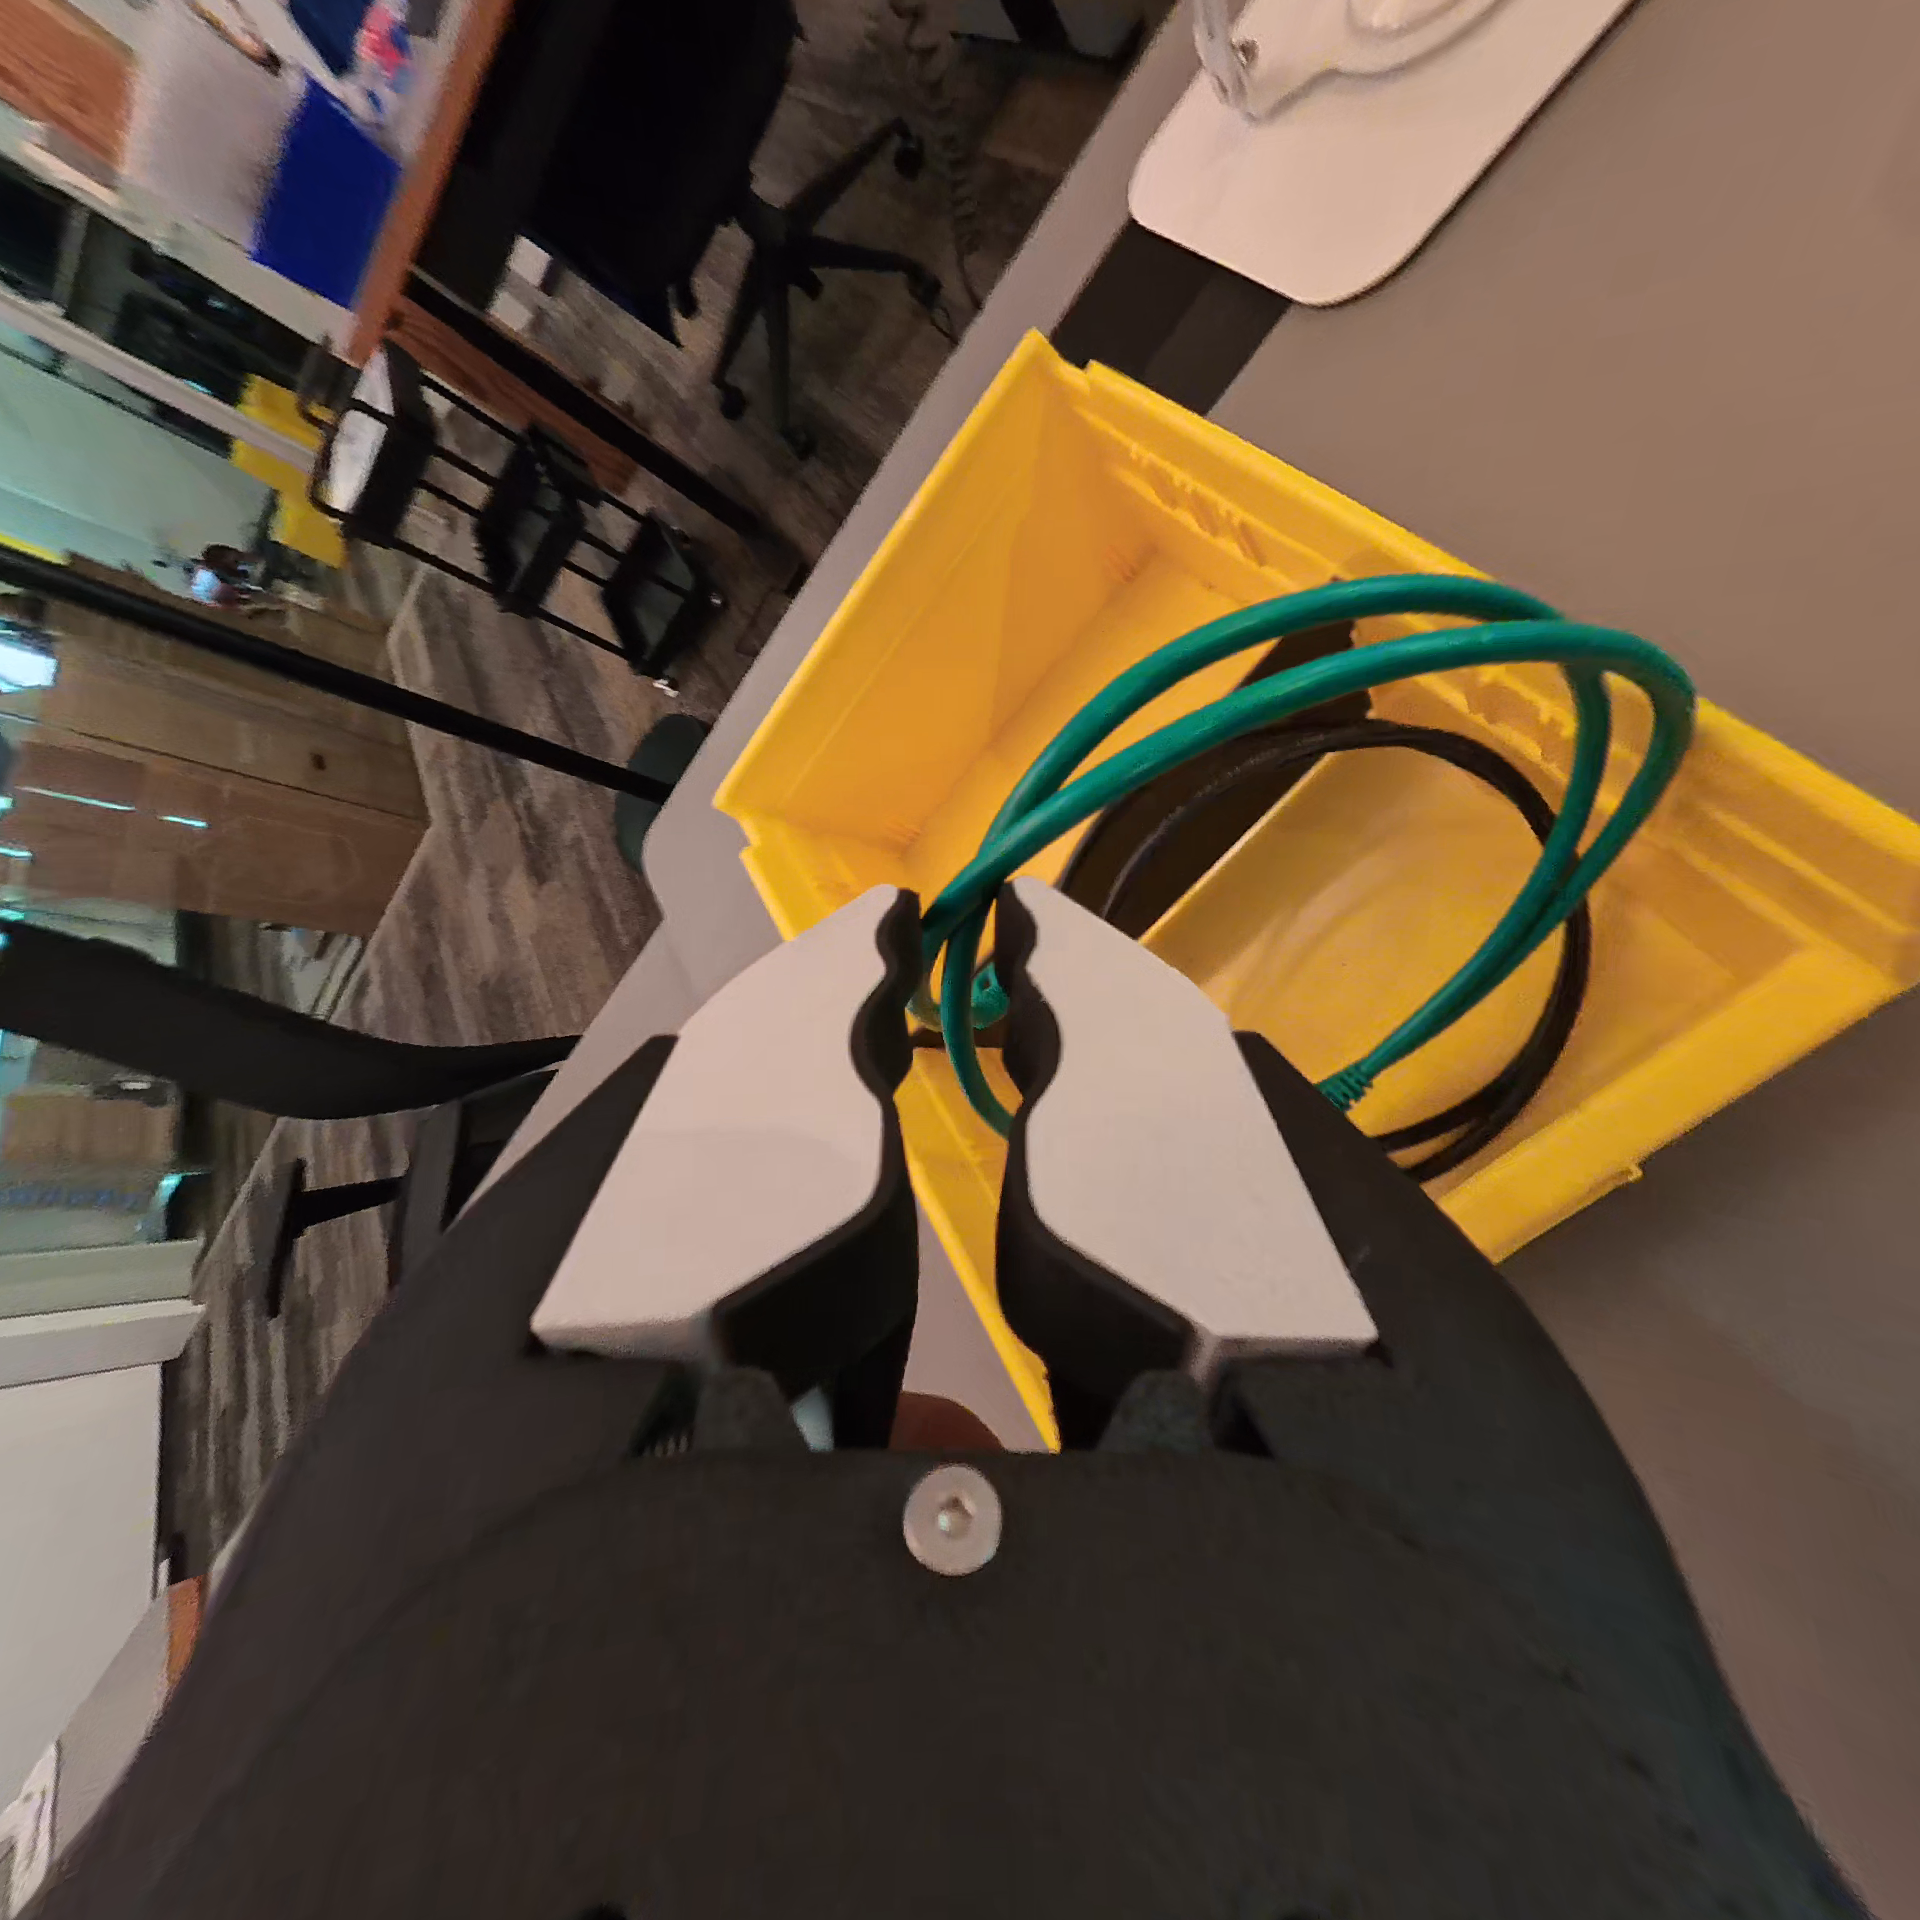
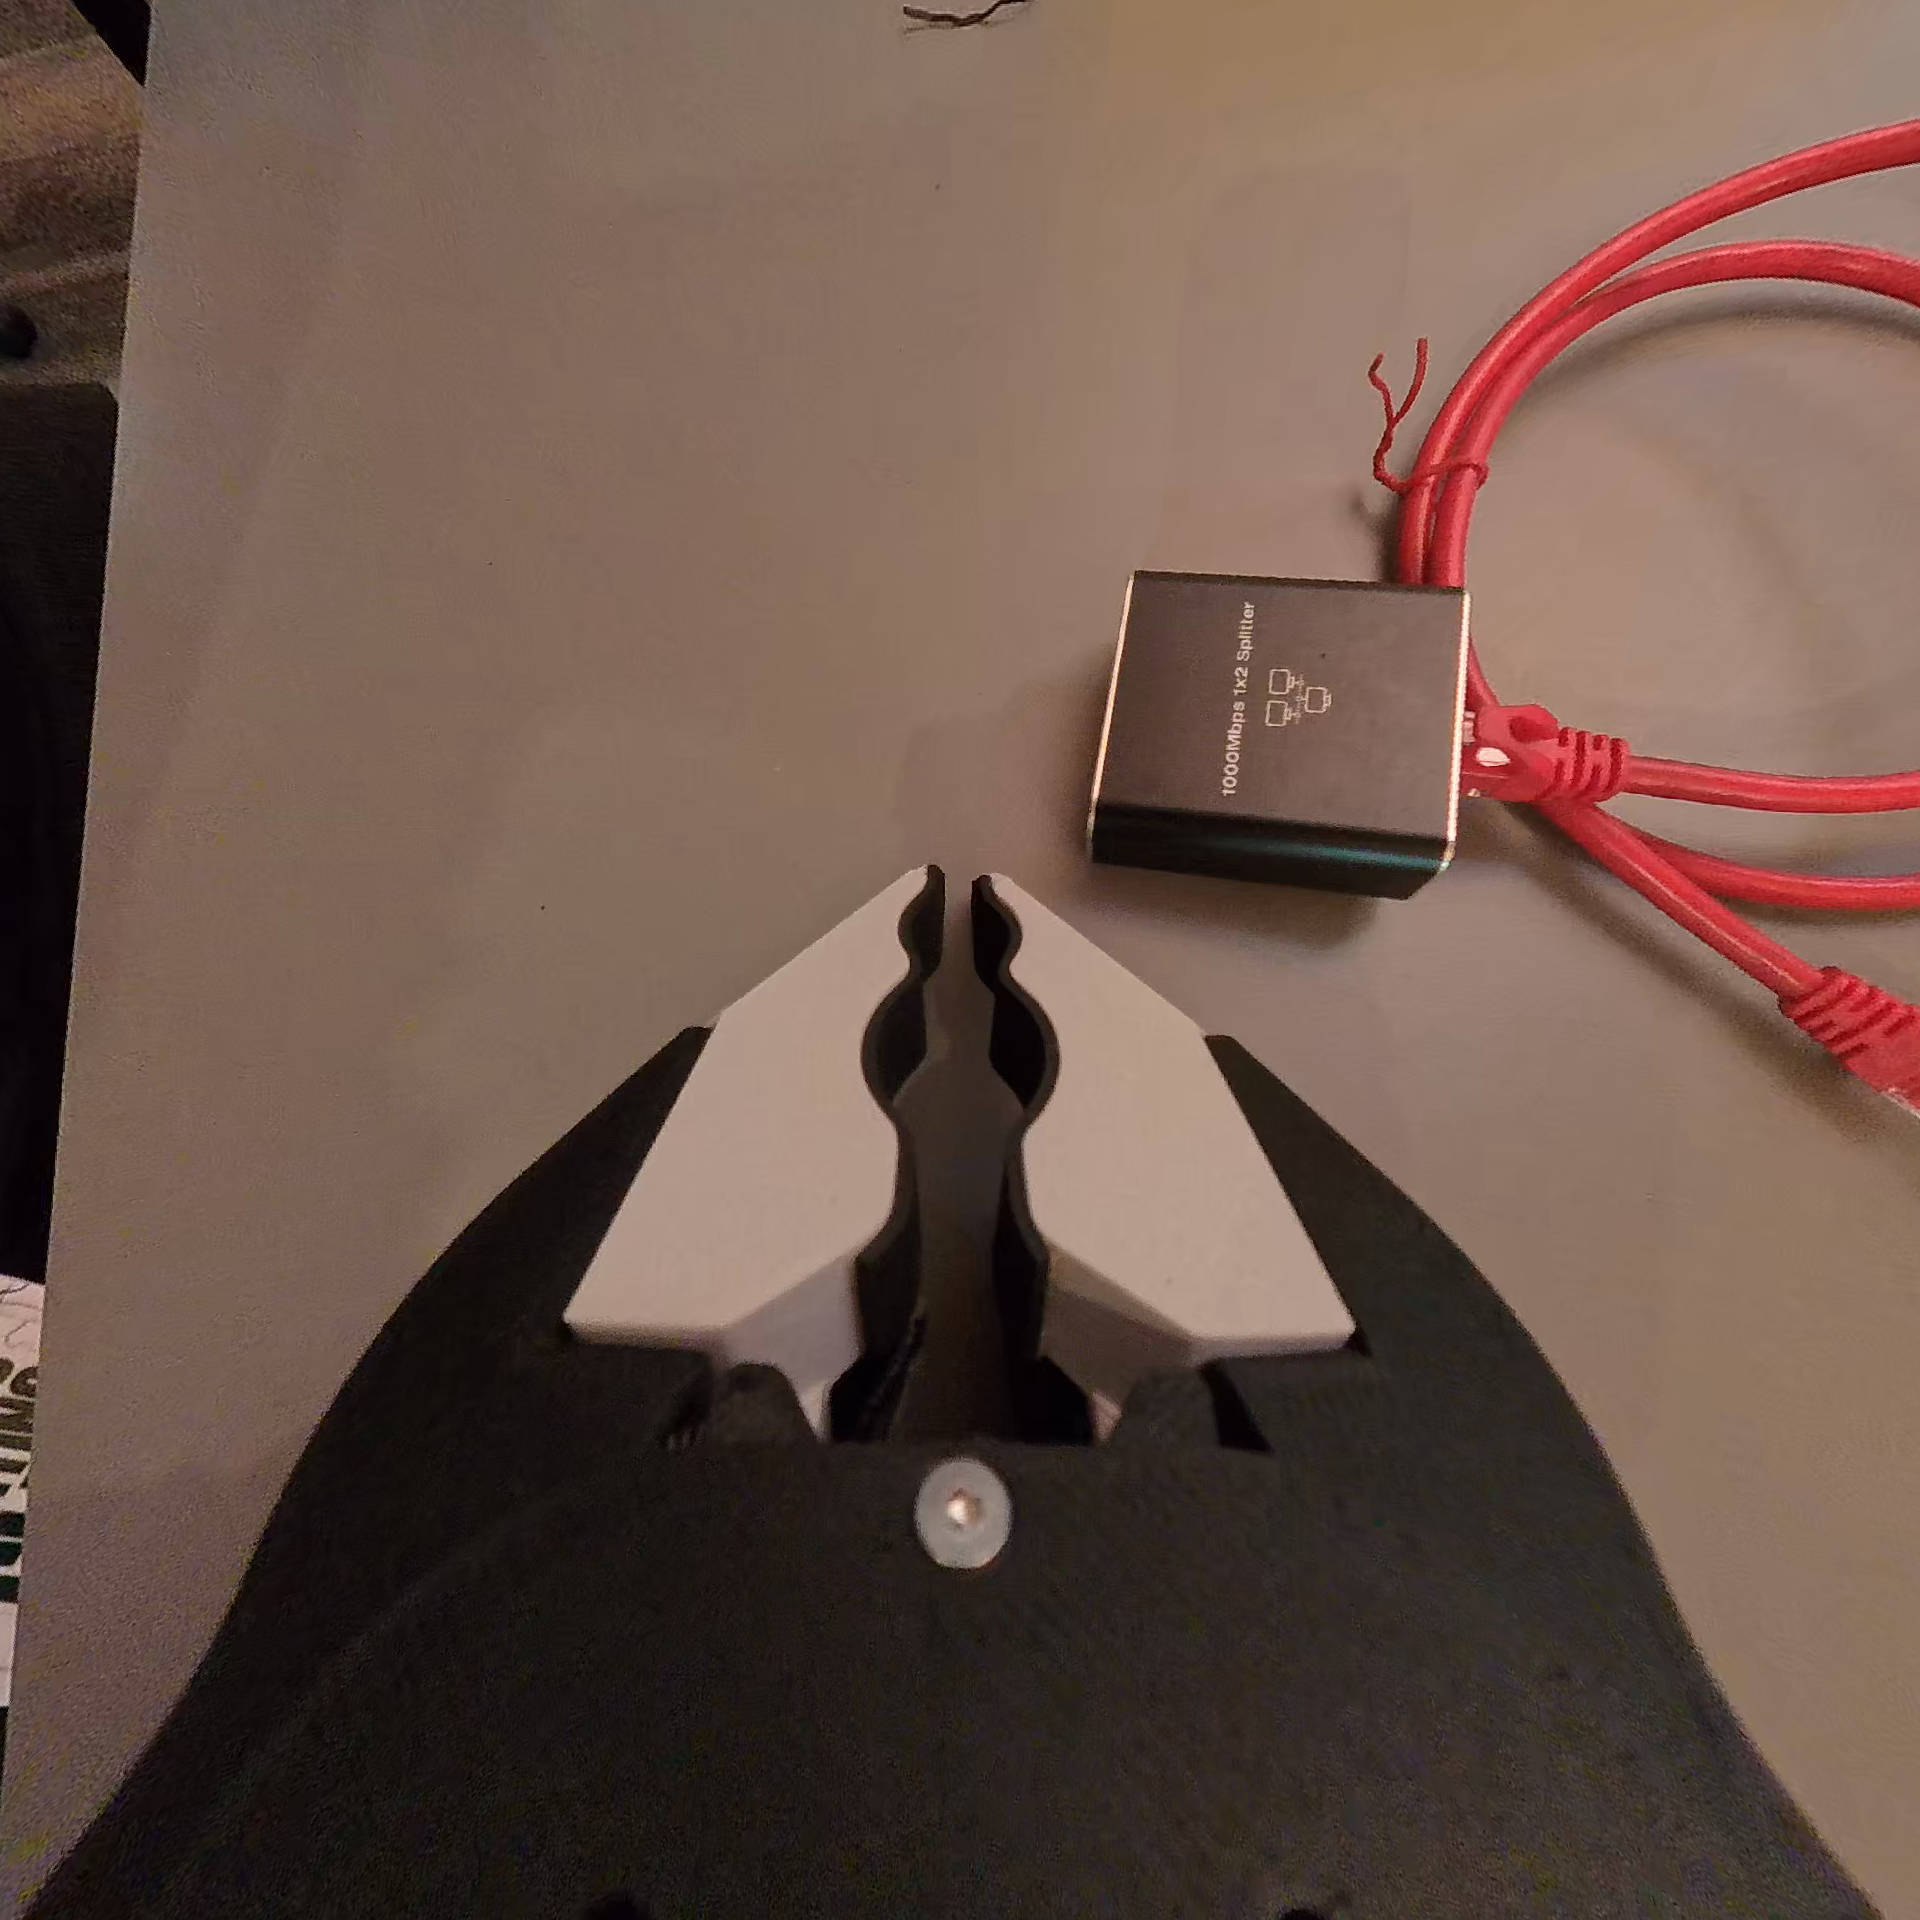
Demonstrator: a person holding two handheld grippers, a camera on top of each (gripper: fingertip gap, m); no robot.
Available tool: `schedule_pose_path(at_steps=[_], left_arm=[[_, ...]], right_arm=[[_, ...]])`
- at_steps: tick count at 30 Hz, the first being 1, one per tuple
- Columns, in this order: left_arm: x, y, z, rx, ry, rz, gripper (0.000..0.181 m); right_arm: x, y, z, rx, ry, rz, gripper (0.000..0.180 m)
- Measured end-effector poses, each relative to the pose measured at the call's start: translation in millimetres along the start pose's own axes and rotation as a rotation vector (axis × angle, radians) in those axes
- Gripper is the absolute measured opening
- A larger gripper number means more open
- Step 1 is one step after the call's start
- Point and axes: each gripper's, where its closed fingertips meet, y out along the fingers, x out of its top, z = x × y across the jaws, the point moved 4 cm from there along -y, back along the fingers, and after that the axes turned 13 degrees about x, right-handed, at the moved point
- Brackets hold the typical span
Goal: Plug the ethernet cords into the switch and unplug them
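Observation:
In the left wrist view, my left gripper (image 1: 961, 904) is shut on a coiled green ethernet cord (image 1: 1351, 623) and holds its loops above a yellow bin (image 1: 935, 623). A coiled black cable (image 1: 1558, 1039) lies inside the bin. In the right wrist view, the small black switch (image 2: 1278, 717) lies on the grey table (image 2: 623, 520). A red ethernet cord (image 2: 1662, 312) has one plug (image 2: 1527, 753) in the switch's right side. Its other plug (image 2: 1860, 1029) lies loose at the right edge. My right gripper (image 2: 958, 883) is shut and empty, just left of and nearer than the switch.
The bin stands at the table's edge, with floor, chairs and a black rack beyond it. A white flat board (image 1: 1351, 187) holding a clear item lies farther along the table. The table's left edge (image 2: 135, 623) shows in the right wrist view. The gap from one gripper's tips to the other's is roughly 45 cm.

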Motion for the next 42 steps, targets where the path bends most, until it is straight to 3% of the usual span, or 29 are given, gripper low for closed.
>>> schedule_pose_path(at_steps=[10,16,18,23,32,35,42], left_arm=[[32.6,-45.8,35.4,0.200,-0.049,-0.119,0.011],[75.2,-88.1,37.5,0.270,-0.034,-0.260,0.011],[99.4,-109.2,28.5,0.231,-0.034,-0.346,0.011],[158.0,-145.0,-14.4,0.115,-0.031,-0.545,0.011],[224.9,-149.7,-144.1,-0.264,-0.112,-0.741,0.011],[242.9,-151.0,-182.4,-0.389,-0.141,-0.781,0.012],[273.7,-162.7,-232.6,-0.554,-0.180,-0.859,0.011]], right_arm=[[-0.4,1.1,0.8,-0.004,-0.014,0.016,0.004],[-4.0,-6.0,1.3,-0.054,-0.065,0.072,0.011],[2.2,-13.7,2.8,-0.082,-0.094,0.053,0.009],[32.5,-42.3,10.1,-0.107,-0.055,-0.192,0.004],[46.2,-75.1,19.5,-0.331,0.012,-0.478,0.017],[44.8,-76.0,12.5,-0.422,0.018,-0.472,0.007],[40.7,-82.5,4.4,-0.496,0.022,-0.499,0.039]])
